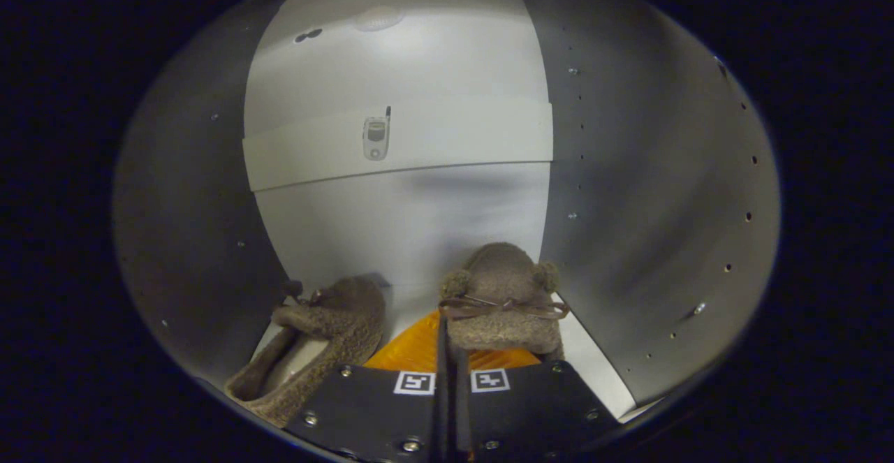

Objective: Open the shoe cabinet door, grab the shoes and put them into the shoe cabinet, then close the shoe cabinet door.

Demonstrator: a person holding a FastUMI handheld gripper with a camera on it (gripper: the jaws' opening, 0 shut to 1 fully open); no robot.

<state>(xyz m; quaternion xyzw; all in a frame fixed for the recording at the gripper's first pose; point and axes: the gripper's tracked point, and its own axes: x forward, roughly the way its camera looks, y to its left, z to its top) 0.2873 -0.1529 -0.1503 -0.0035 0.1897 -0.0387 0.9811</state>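
Note:
I am looking into the white shoe cabinet (pixel 405 225). A fuzzy brown slipper (pixel 503 295) with a thin bow and two pompoms sits just ahead of my fingers, its orange insole (pixel 412 355) showing. My gripper (pixel 447 358) is shut, with the slipper's side wall pinched between the two fingers. The slipper's toe points at the cabinet's back wall, near the right side panel. The second brown slipper (pixel 321 341) lies on the cabinet floor to the left of my fingers, tilted against the left side panel.
A white shelf (pixel 454 142) crosses the cabinet above the slippers, with a small metal fitting (pixel 376 138) on its front. The right side panel (pixel 649 190) and the left side panel (pixel 188 225) carry rows of peg holes and close in tightly.

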